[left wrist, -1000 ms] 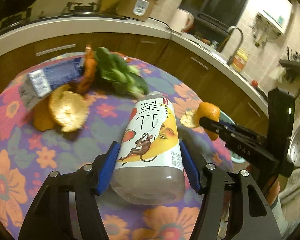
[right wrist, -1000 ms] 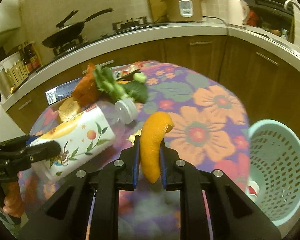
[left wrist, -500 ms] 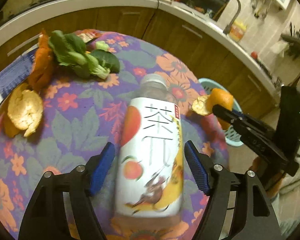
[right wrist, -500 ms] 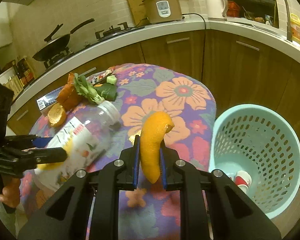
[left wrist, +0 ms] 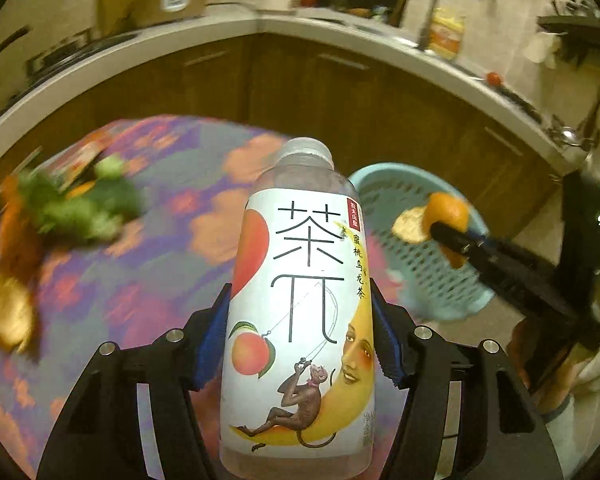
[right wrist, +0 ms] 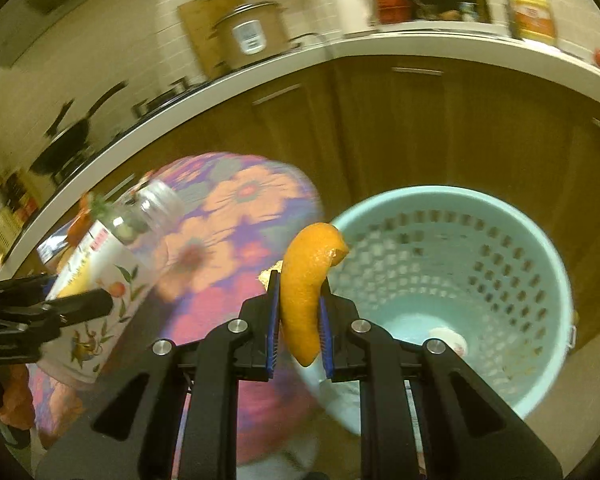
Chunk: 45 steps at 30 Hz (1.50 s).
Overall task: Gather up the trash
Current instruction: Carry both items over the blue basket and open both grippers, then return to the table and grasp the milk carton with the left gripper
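Note:
My left gripper (left wrist: 300, 344) is shut on a clear plastic tea bottle (left wrist: 300, 320) with a white and yellow label, held above the flowered table (left wrist: 160, 240). The bottle also shows in the right wrist view (right wrist: 108, 280). My right gripper (right wrist: 299, 316) is shut on an orange peel (right wrist: 306, 280), held near the rim of the light blue perforated trash basket (right wrist: 500, 240). In the left wrist view the peel (left wrist: 444, 216) hangs over the basket (left wrist: 400, 200), to the right of the bottle.
Green vegetable scraps (left wrist: 80, 204) and more orange peel (left wrist: 8, 312) lie at the table's left side. A white cup-like item (right wrist: 448, 338) lies in the basket's bottom. Dark wooden cabinets (right wrist: 440, 120) under a white counter curve behind the table.
Both grippers have moved right toward the basket with their loads. The bottle has lifted off the table. The peel is now near the basket's rim.

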### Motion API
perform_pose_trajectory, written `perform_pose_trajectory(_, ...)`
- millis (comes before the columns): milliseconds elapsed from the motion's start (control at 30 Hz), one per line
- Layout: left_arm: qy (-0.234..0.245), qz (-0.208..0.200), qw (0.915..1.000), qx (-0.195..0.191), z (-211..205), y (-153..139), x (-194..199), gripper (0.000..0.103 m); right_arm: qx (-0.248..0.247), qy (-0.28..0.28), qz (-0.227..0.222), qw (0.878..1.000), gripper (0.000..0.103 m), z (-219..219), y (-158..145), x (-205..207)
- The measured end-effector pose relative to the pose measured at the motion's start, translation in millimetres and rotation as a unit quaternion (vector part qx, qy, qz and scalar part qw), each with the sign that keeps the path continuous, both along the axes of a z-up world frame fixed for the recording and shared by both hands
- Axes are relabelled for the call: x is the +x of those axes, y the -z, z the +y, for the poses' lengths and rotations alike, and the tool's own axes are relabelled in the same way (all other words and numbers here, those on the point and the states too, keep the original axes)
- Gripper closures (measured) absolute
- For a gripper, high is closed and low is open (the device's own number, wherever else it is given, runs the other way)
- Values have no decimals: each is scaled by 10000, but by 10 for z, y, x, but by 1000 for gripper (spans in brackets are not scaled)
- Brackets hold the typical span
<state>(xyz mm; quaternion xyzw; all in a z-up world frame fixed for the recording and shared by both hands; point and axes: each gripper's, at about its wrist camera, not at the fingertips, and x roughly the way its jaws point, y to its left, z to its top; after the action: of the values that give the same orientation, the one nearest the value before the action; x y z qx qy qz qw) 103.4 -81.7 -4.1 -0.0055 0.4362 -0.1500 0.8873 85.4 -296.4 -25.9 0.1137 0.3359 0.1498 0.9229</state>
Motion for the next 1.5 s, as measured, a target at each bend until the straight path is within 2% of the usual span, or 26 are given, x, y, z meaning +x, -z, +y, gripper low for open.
perform_pose_trajectory(167,293,38,9994,-192,-585,33,261,43,17,506,185,9985,89,-436,160,78)
perform_pose_trajectory(333,635,196,9973,-322,-1079,210,508,43,56,794,437,9959,89,-699,359,157)
perform_pose_trajectory(600,769,726,9926,-605,-1454,573,866,42,53,1025,1139,9882,89,-877,715,355)
perform_pose_trajectory(700,722,898,9911,-662,-1495,685,959,42,30,1079,1265,9861,87,-886,769,394)
perform_pose_trajectory(867,721,936,9911,-620,-1497,752,999,41,116,1053,1365,9850,82,-917,794,412)
perform_pose_trajectory(967,768,866,9915,-593,-1481,709,972,41,113,1063,1339,9852,78,-942,774,398)
perform_pose_trajectory(1167,862,767,9909,-698,-1387,583,852,41,138,1029,1207,9872,78,-920,661,280)
perform_pose_trajectory(1333,906,481,9901,-958,-1195,341,645,41,49,909,891,9918,78,-787,387,174)
perform_pose_trajectory(1500,883,-107,9879,-1274,-875,-30,297,40,-17,649,405,9971,78,-520,13,15)
